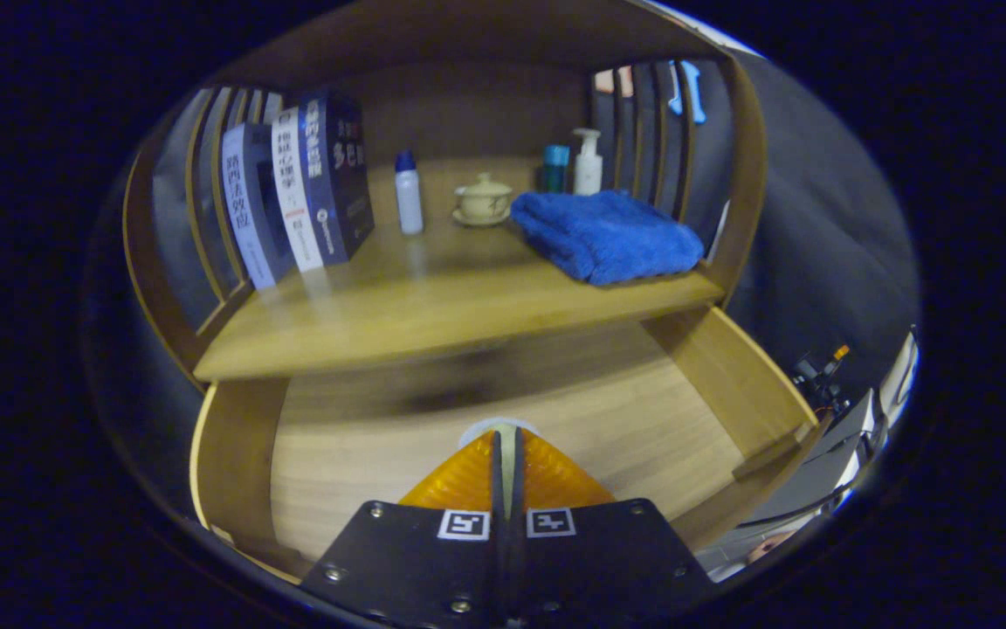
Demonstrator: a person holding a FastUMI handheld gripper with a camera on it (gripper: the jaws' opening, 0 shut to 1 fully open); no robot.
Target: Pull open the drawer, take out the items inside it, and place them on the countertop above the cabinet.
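— Fingers first: the gripper (pixel 507 437) sat over the pulled-out drawer (pixel 730 384), its two fingers pressed close with a thin pale thing (pixel 507 434) showing at their tips. Was it pinched?

— It looked wedged between them, but too little showed to name it or to say both fingers pressed on it. That was my guess at the drawer's item; the drawer floor around the fingers looked bare.

— And above, left to right?

— On the countertop (pixel 433 306) stood books (pixel 293 196) at the left, leaning on the slatted side. Next came a small white bottle (pixel 409 192) with a blue cap, then a lidded cup (pixel 483 199) on a saucer. Behind the folded blue towel (pixel 608 234) stood a teal bottle (pixel 555 168) and a pump bottle (pixel 588 162), near the right slats.

— What could have gone wrong?

— If the hold was only at the tips, the pale thing could have slipped out on the lift. Its front edge overhung the drawer, so a straight rise could have knocked the fingers on it. Free room lay mainly in front; setting down further back risked toppling the white bottle or nudging the cup.
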